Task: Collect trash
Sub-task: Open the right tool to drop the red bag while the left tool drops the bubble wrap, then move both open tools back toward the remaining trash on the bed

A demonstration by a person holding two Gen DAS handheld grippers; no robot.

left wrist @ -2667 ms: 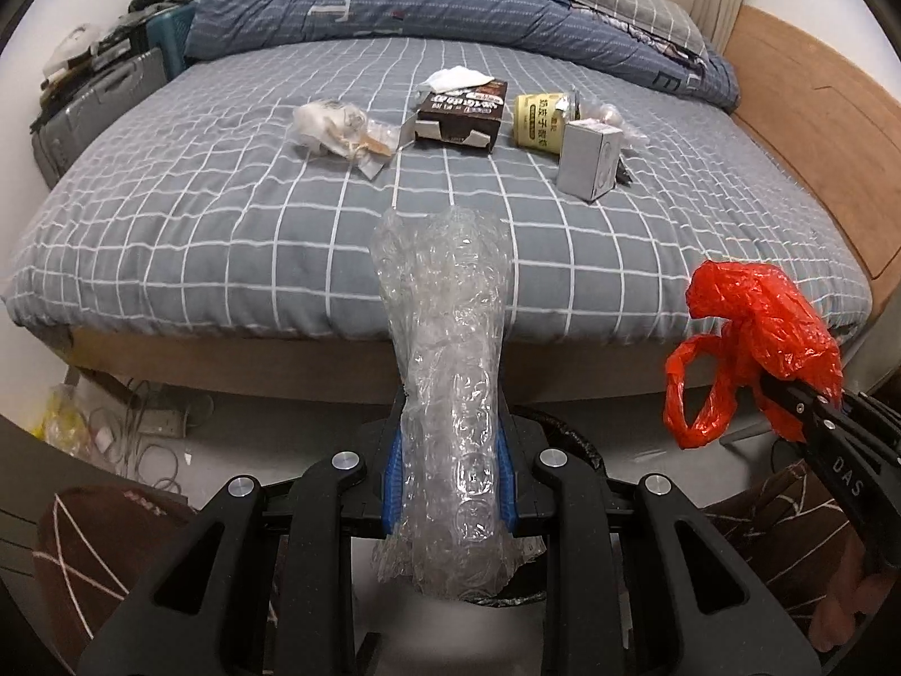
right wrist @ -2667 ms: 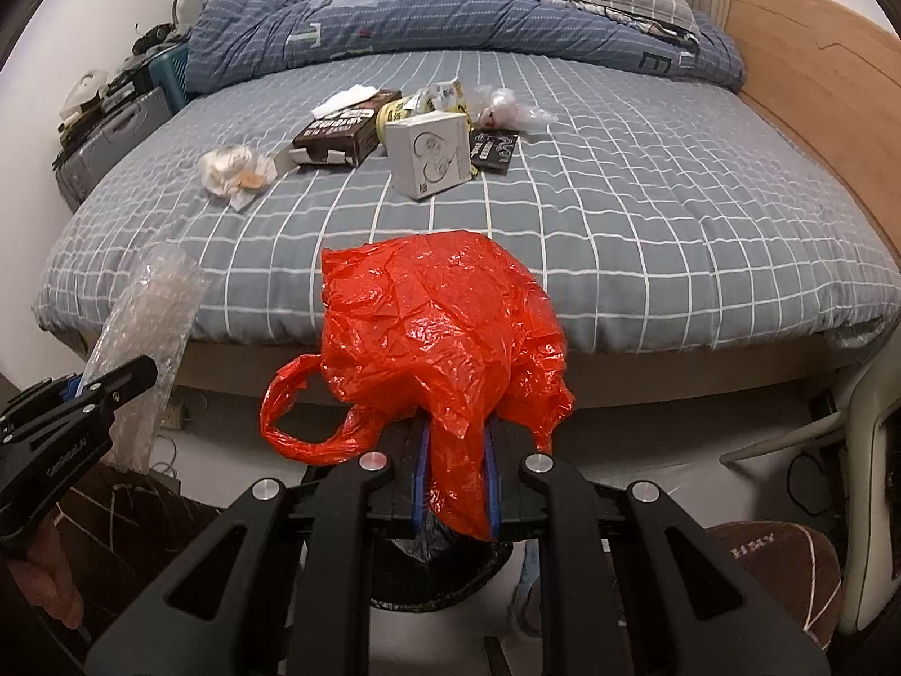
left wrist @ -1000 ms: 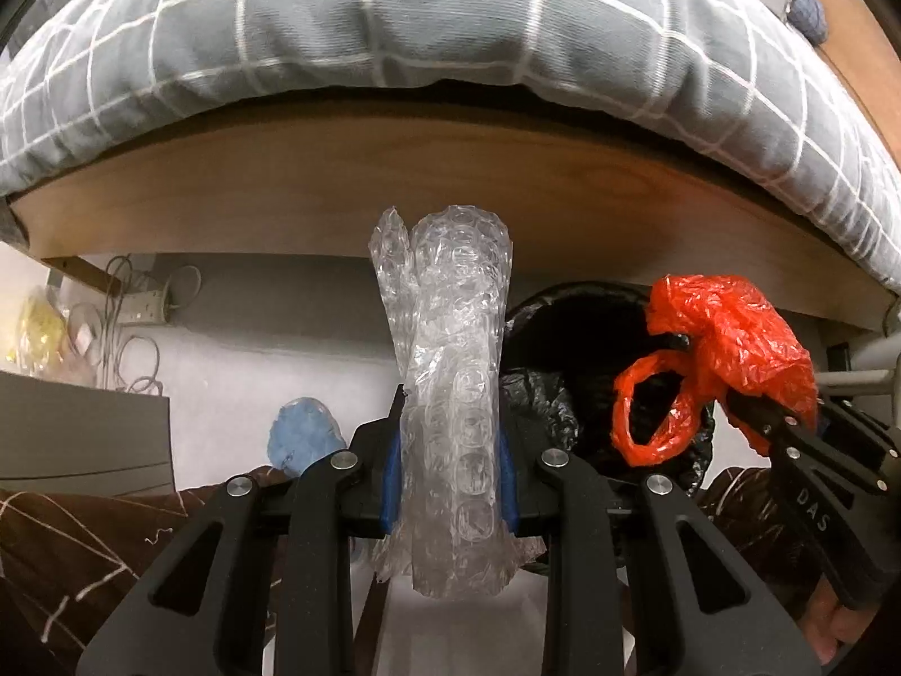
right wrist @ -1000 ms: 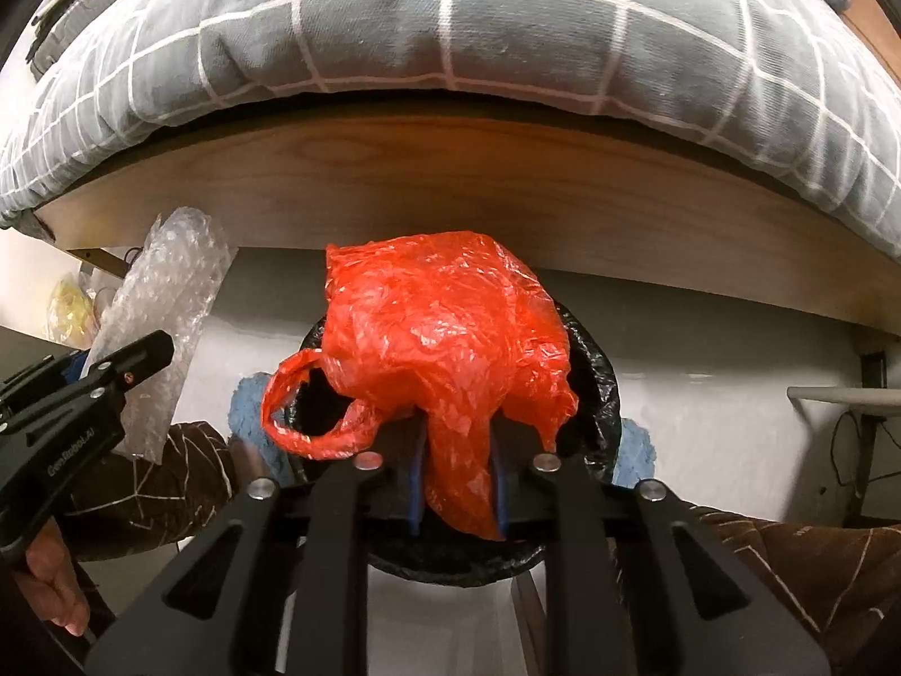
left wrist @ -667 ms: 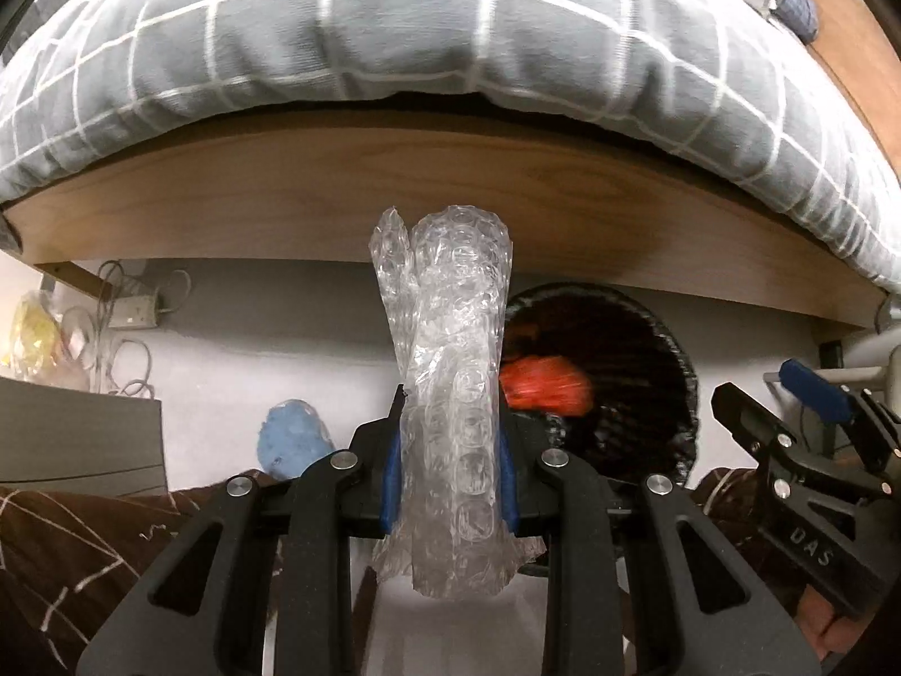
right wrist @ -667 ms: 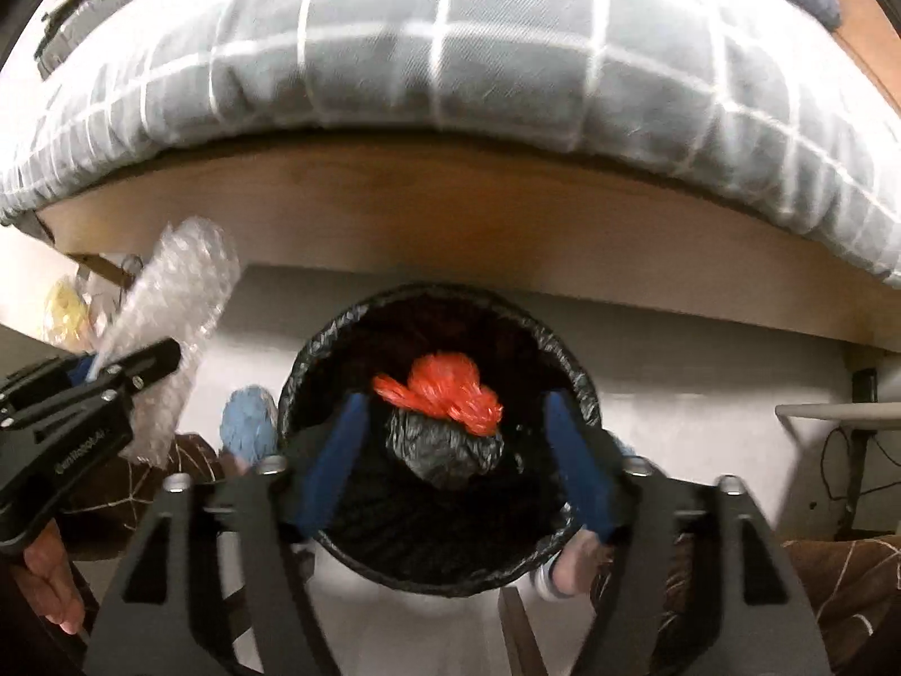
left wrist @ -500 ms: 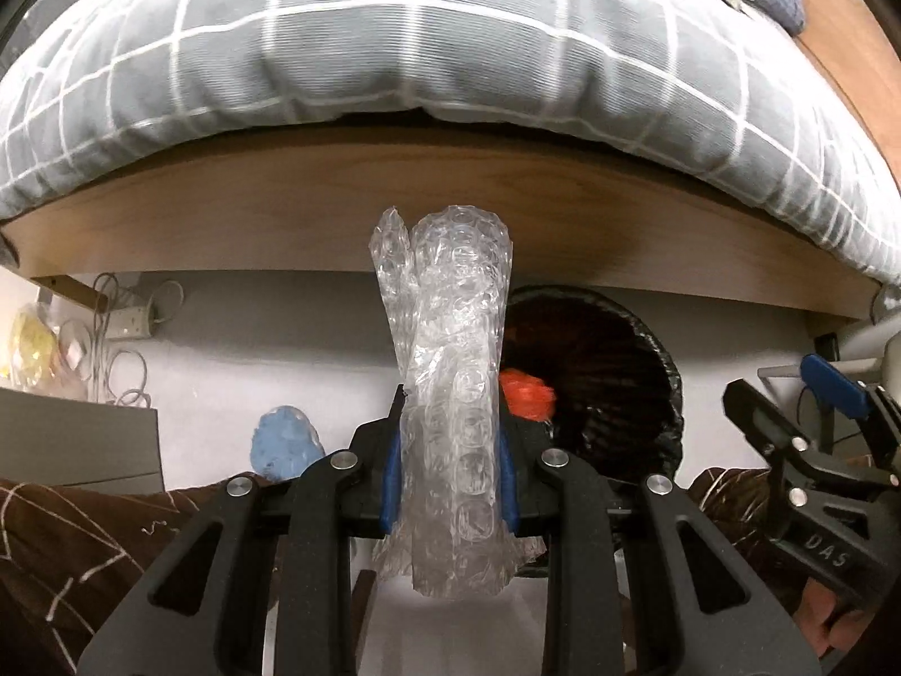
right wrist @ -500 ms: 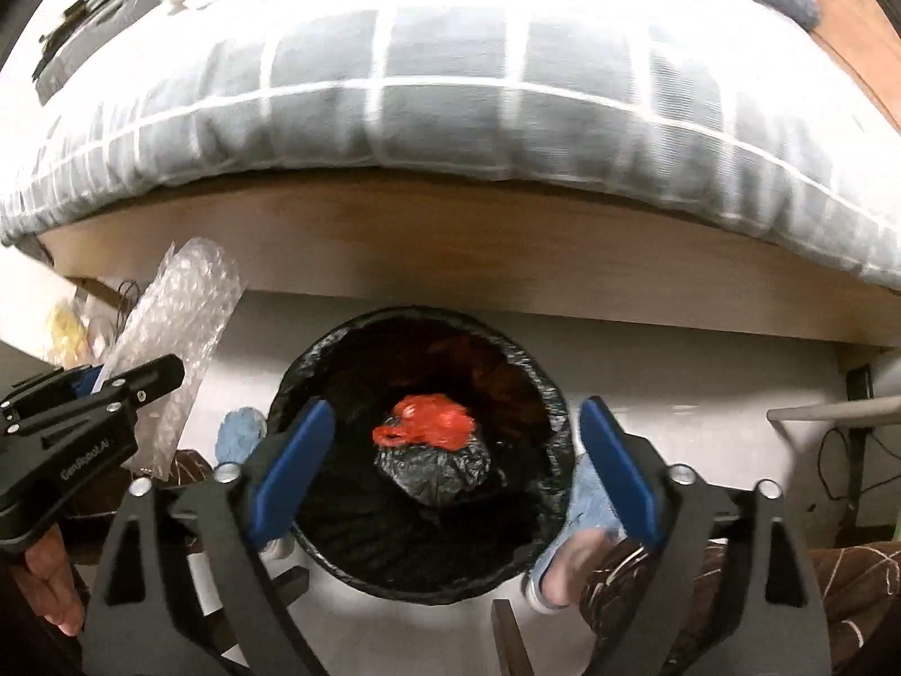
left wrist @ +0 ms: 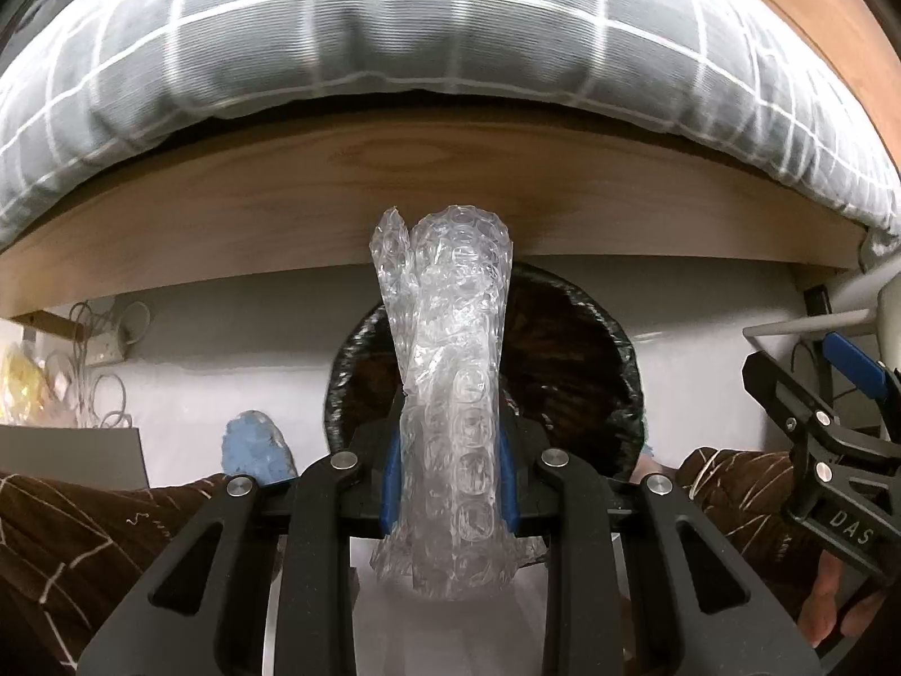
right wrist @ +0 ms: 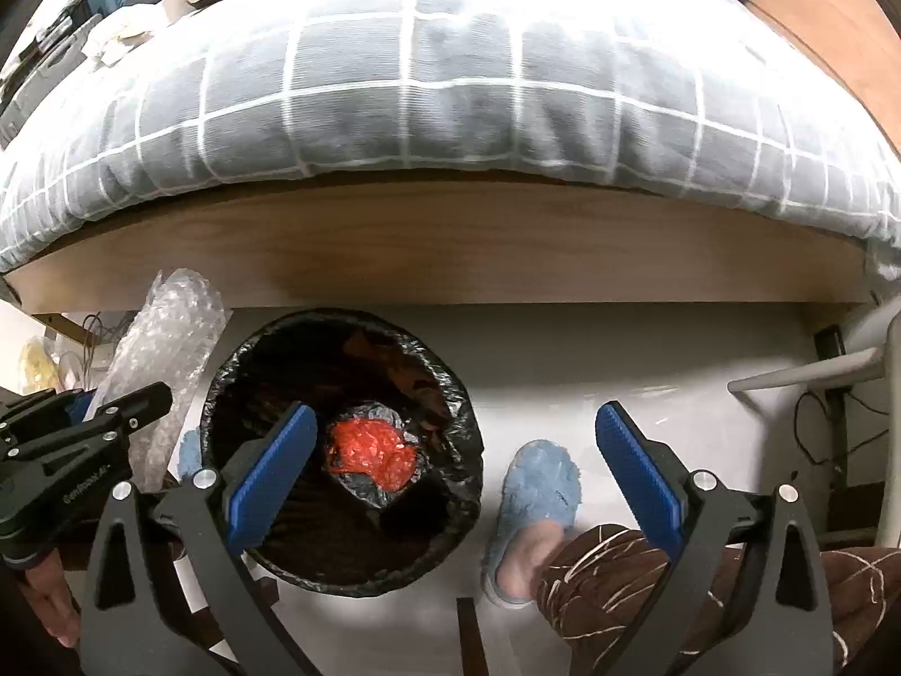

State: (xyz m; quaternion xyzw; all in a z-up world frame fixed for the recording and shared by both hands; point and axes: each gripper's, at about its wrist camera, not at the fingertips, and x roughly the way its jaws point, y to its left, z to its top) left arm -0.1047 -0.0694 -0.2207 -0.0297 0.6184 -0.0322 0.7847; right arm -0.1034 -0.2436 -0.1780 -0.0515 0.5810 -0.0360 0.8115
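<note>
The left tongs [left wrist: 447, 484] clench a roll of bubble wrap [left wrist: 450, 394] whose long axis runs up the middle of the left view, straight over the bin [left wrist: 608, 355] mouth behind it. The right tongs [right wrist: 450, 473] are opening, empty, right of the bin [right wrist: 236, 372], where the red bag [right wrist: 371, 453] already lies. The left hand is better placed to drop next.

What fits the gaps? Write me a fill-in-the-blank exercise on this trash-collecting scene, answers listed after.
1. The left gripper is clamped on a roll of clear ____ wrap.
2. The crumpled plastic bag lying inside the trash bin is ____ in colour.
3. The right gripper, whose jaws are opening, has ____ between its blue pads.
4. The bin's liner is ____ in colour.

Missing words: bubble; red; nothing; black
</note>
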